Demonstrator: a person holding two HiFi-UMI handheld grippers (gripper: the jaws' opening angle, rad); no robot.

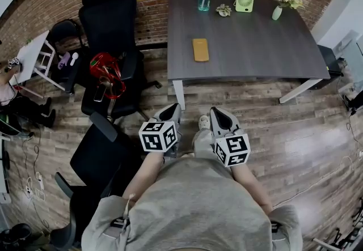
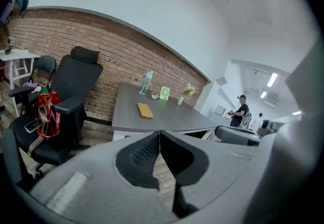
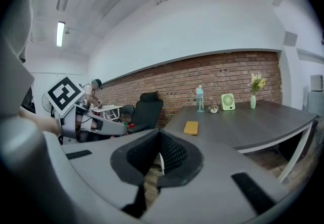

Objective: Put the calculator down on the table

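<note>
Calculator (image 1: 200, 50) flat on the table (image 1: 255, 46).
My left gripper (image 1: 172, 108) and right gripper (image 1: 216, 111), both closed and empty, before the table's near edge.

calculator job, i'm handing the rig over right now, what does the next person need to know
Left gripper: shut, empty, over the floor short of the table.
Right gripper: shut, empty, beside the left one.
Calculator: the flat yellow thing, lying on the table, apart from both grippers.
Done: the calculator is down.
Left: nothing that shows.
</note>
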